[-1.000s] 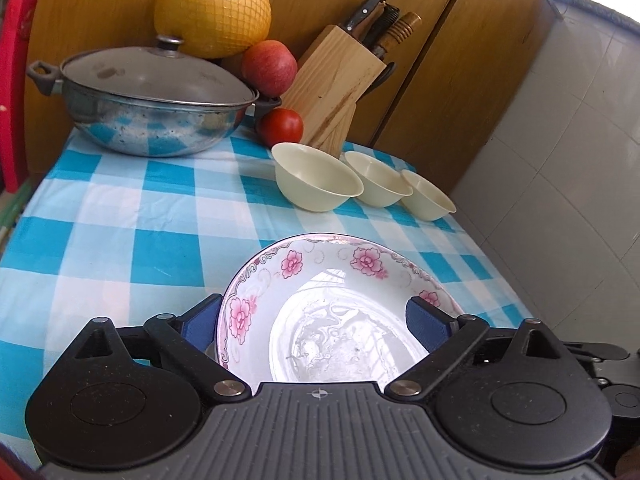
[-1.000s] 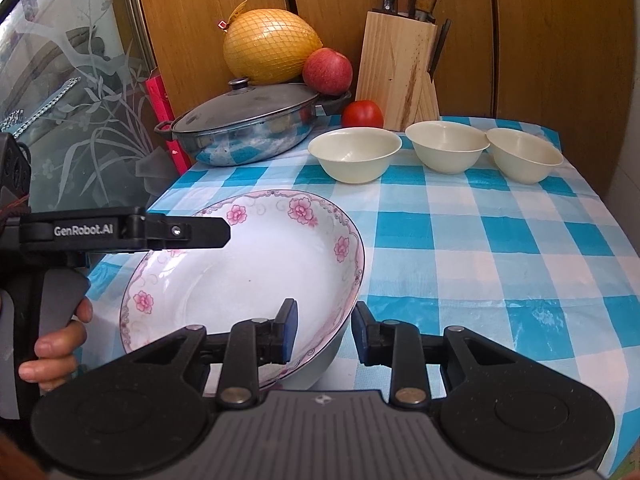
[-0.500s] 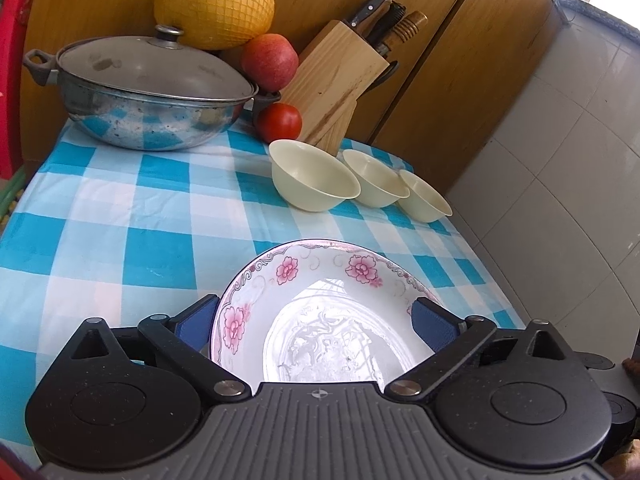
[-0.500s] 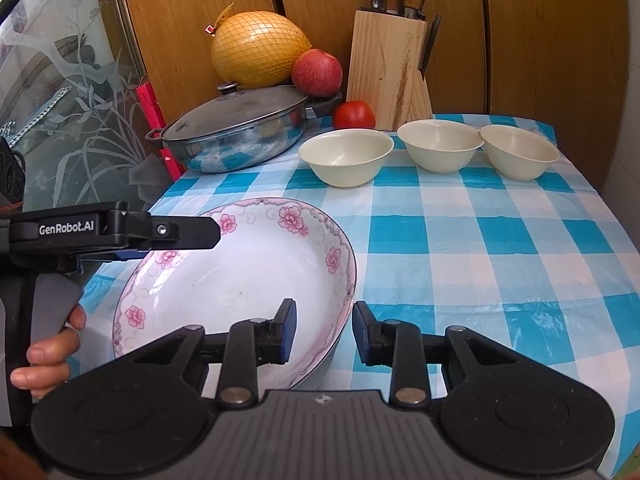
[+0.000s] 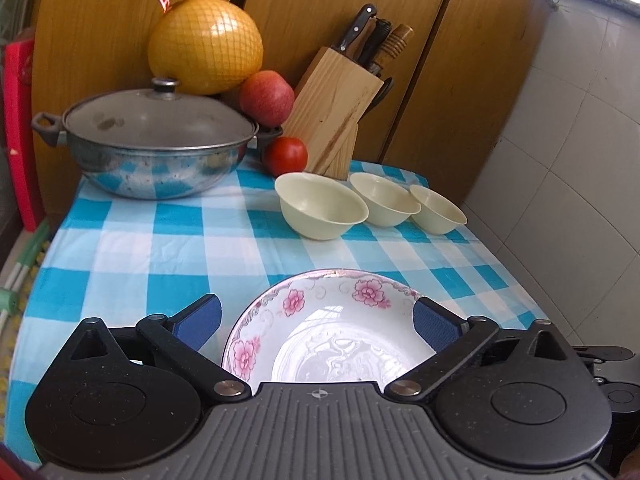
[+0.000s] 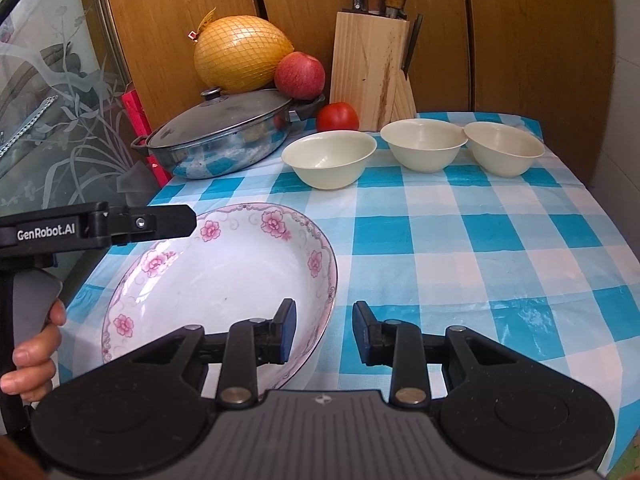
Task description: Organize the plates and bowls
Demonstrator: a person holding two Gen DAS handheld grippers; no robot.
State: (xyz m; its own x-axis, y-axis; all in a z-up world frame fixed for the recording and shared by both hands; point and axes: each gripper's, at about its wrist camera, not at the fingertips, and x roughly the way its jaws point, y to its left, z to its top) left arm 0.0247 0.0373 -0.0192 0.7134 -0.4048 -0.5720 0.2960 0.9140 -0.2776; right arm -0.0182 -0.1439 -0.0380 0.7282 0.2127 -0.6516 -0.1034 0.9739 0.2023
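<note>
A white plate with pink flowers (image 5: 320, 320) lies on the blue checked cloth near the front edge. My left gripper (image 5: 318, 324) stands wide open around it, the left pad (image 5: 200, 320) clear of the rim and the right pad (image 5: 436, 328) at the rim. In the right wrist view one left finger (image 6: 160, 222) hangs over the plate (image 6: 224, 276). My right gripper (image 6: 325, 332) is open astride the plate's right rim, neither pad pressing on it. Three cream bowls (image 6: 330, 158) (image 6: 422, 144) (image 6: 506, 148) stand in a row behind.
At the back stand a lidded steel pot (image 5: 156, 152), a netted pomelo (image 5: 206, 44), an apple (image 5: 266, 98), a tomato (image 5: 286, 156) and a knife block (image 5: 332, 112). A tiled wall (image 5: 560, 200) runs along the right side. A hand (image 6: 32, 360) holds the left gripper's handle.
The left jaws have spread wider and their left pad has come off the plate's rim. The left view has tipped up a little. The right gripper has stayed where it was.
</note>
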